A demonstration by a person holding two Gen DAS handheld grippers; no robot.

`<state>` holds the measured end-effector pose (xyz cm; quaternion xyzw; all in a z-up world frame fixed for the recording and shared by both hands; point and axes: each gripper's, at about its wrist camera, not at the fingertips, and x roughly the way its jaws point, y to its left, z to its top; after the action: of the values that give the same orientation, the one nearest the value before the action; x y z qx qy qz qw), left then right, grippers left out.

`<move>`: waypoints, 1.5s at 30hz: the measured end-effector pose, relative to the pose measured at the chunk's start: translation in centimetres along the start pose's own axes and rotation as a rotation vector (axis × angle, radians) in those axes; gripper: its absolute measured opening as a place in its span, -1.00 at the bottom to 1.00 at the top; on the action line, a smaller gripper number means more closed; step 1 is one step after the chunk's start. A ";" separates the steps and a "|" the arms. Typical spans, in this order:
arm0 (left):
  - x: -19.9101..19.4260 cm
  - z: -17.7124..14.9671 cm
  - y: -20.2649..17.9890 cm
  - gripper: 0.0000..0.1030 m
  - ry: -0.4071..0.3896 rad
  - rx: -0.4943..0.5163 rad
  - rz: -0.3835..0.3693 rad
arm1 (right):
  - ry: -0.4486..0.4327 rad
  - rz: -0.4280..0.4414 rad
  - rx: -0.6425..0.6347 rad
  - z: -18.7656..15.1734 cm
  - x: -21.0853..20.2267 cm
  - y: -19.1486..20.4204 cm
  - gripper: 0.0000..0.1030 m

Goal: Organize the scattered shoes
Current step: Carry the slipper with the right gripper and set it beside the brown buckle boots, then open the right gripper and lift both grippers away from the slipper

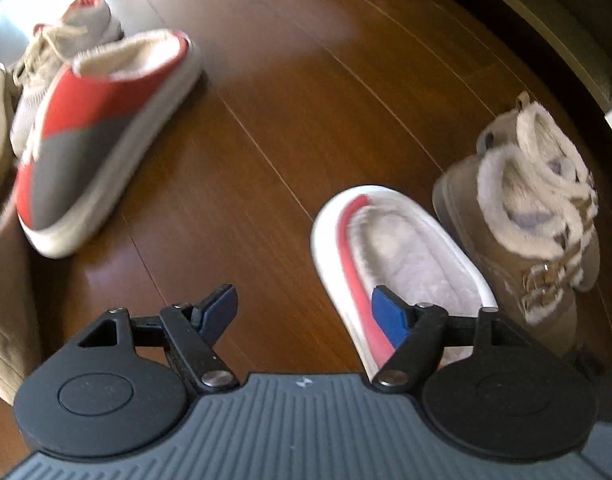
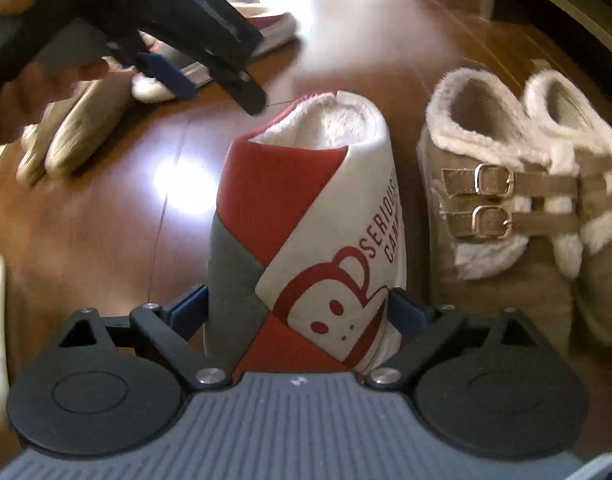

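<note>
In the right wrist view a red, grey and white fleece-lined slipper (image 2: 306, 220) with a cartoon print rests on the wooden floor. My right gripper (image 2: 300, 306) straddles its toe with the jaws wide, and I see no pad pressing on it. The same slipper (image 1: 402, 268) appears in the left wrist view, heel toward me. My left gripper (image 1: 306, 308) hangs open over the floor, its right finger above the slipper's lining and nothing between the pads. The matching slipper (image 1: 102, 140) lies at the left. The left gripper (image 2: 214, 88) also shows at the top left of the right wrist view.
A pair of tan fur-lined buckle boots (image 2: 506, 200) stands just right of the slipper, also seen as boots (image 1: 538, 216). A beige lace-up sneaker (image 1: 54, 64) lies behind the far slipper. Tan shoes (image 2: 78, 132) sit at left. A low shelf edge (image 1: 566, 40) runs along the right.
</note>
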<state>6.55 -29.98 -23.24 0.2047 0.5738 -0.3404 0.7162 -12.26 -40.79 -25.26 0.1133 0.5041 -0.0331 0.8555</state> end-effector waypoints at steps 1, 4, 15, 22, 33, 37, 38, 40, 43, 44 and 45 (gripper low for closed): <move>0.1 -0.3 -0.1 0.46 -0.005 -0.007 -0.011 | -0.002 -0.003 -0.026 -0.4 -0.5 -0.2 0.85; 0.3 -0.7 -0.3 0.46 -0.003 -0.028 -0.037 | 0.002 -0.001 -0.007 -1.4 -1.4 -0.5 0.88; 3.2 -1.5 -2.6 0.36 0.060 -0.026 -0.083 | -0.036 -0.067 0.002 -2.8 -1.9 0.4 0.73; 3.2 -1.5 -4.0 0.36 0.069 -0.031 -0.095 | -0.023 -0.061 -0.016 -2.8 -2.4 0.0 0.75; -5.3 -1.3 -0.1 0.39 -0.046 0.102 0.016 | -0.108 -0.063 0.176 0.9 -8.2 -1.4 0.83; -12.5 -2.0 3.7 0.40 -0.117 0.232 0.203 | -0.172 -0.088 0.206 4.7 -13.5 -1.6 0.84; -14.3 -2.3 4.5 0.40 -0.135 0.252 0.237 | -0.182 -0.094 0.198 5.7 -14.5 -1.3 0.84; -17.8 -3.4 5.6 0.41 -0.172 0.263 0.279 | -0.191 -0.127 0.180 8.7 -17.4 -0.5 0.84; -22.2 -5.1 6.5 0.43 -0.216 0.240 0.273 | -0.182 -0.164 0.204 12.4 -21.2 1.1 0.84; -23.3 -5.6 6.5 0.44 -0.227 0.231 0.262 | -0.196 -0.160 0.194 13.2 -22.7 1.9 0.83; -24.0 -5.9 6.3 0.44 -0.234 0.224 0.253 | -0.224 -0.171 0.144 14.1 -24.9 3.2 0.85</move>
<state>4.45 -15.54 -2.34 0.3127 0.4146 -0.3310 0.7879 -11.83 -42.34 3.49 0.1265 0.4097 -0.1543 0.8901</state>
